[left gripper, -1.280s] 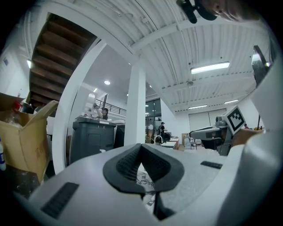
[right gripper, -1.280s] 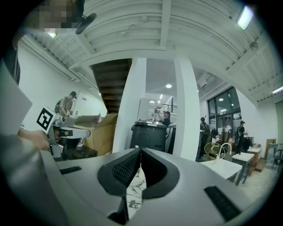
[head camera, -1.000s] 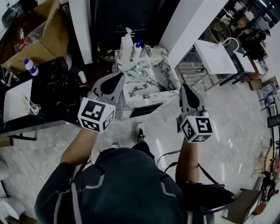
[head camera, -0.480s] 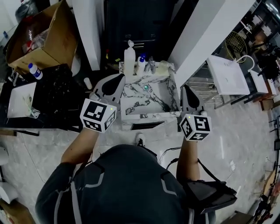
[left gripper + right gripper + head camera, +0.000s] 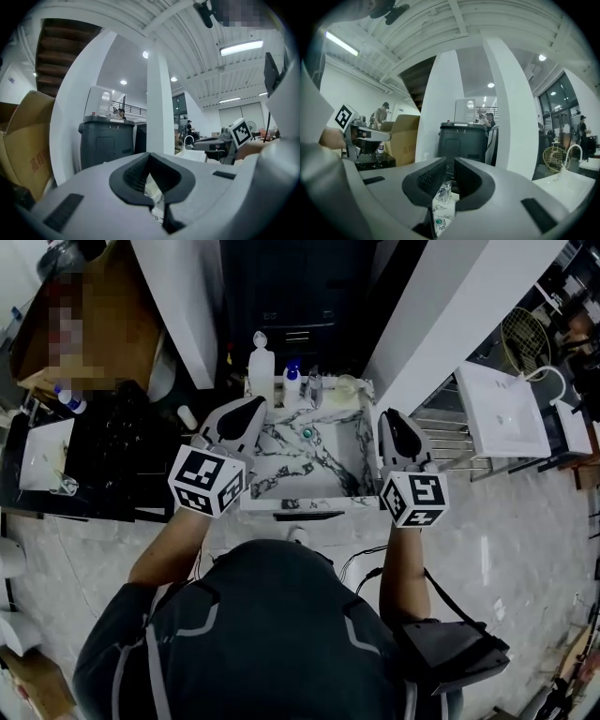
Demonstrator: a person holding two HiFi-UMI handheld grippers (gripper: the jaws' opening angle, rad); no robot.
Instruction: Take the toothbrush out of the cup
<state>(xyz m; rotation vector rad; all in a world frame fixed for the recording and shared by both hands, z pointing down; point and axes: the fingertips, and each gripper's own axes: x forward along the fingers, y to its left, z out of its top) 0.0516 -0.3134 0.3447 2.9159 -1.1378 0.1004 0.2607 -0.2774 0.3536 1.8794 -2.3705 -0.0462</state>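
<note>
— Head view?
— The left gripper (image 5: 251, 406) is hovering at the marble washbasin's (image 5: 342, 463) left rim, the right gripper (image 5: 386, 415) at its right; a pale cup (image 5: 347, 383) is standing on the back ledge, upper middle of the frame; the toothbrush is too small to make out.
— Left gripper view?
— Its jaws are meeting, pinching nothing.
— Right gripper view?
— Its jaws have just been opening; a narrow gap is showing, with nothing inside it.

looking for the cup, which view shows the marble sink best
Head view: the marble sink lies open from above. The right gripper view shows only a strip with the drain; the left gripper view, a sliver.
</note>
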